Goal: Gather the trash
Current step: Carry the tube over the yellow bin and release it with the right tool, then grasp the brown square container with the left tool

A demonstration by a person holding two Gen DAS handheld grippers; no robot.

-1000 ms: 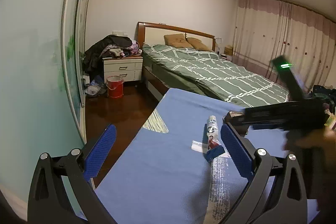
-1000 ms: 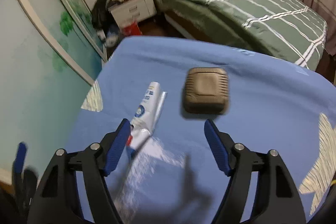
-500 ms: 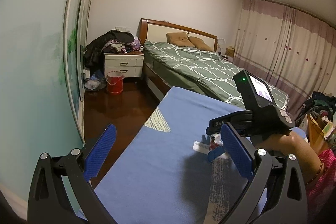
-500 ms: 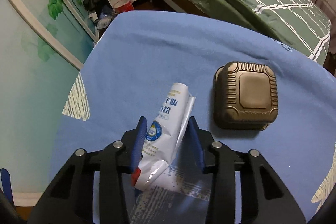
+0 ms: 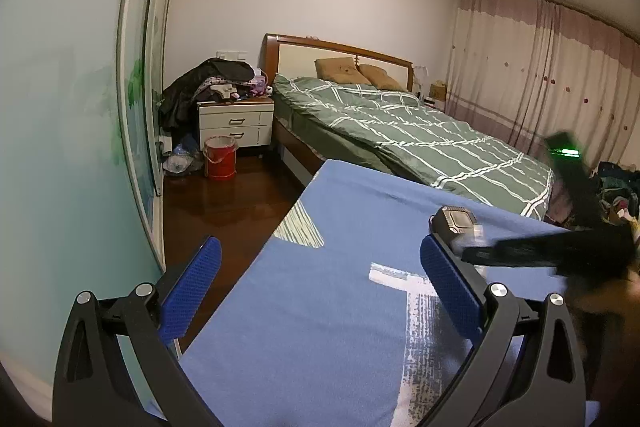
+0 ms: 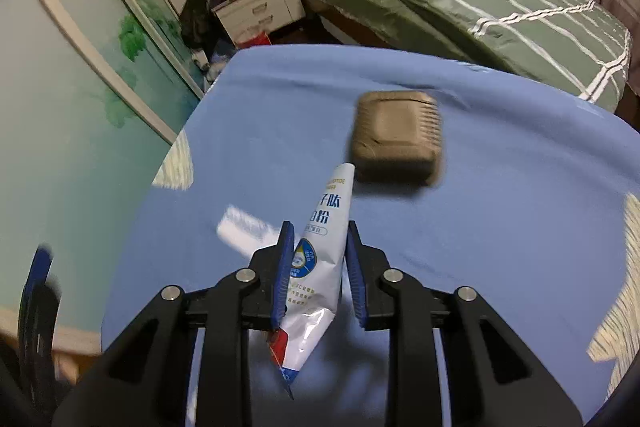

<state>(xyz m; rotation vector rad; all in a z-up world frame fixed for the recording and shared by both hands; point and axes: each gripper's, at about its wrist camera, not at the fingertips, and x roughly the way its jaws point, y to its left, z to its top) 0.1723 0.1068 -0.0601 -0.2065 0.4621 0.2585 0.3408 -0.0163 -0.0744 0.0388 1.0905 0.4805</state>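
Right wrist view shows us closing the right gripper on a long white plastic sachet with blue print and a red-and-blue torn end. Its jaws have just been closing, and the blue pads now press the sachet from both sides near its lower half. The sachet's free tip points away from us and ends just beside the brown ribbed square plastic container, which sits upside down on the blue cloth-covered table. The picture is blurred, so we cannot tell whether the tip touches the container, nor whether the sachet is already clear of the cloth.

In the left wrist view our left gripper hangs with its jaws wide apart and nothing between them, on the near side of the container, over the bare cloth.

We judge the step in hand to be the pick-up of the first piece of trash: the grasp looks made, the carry not yet begun. Next we need to lift the sachet straight off the cloth without sweeping its tip into the container, then take it to a bin; the red round bucket on the floor, far beyond the container beside the white nightstand, may serve. The container itself remains to be collected, perhaps by our free left gripper.
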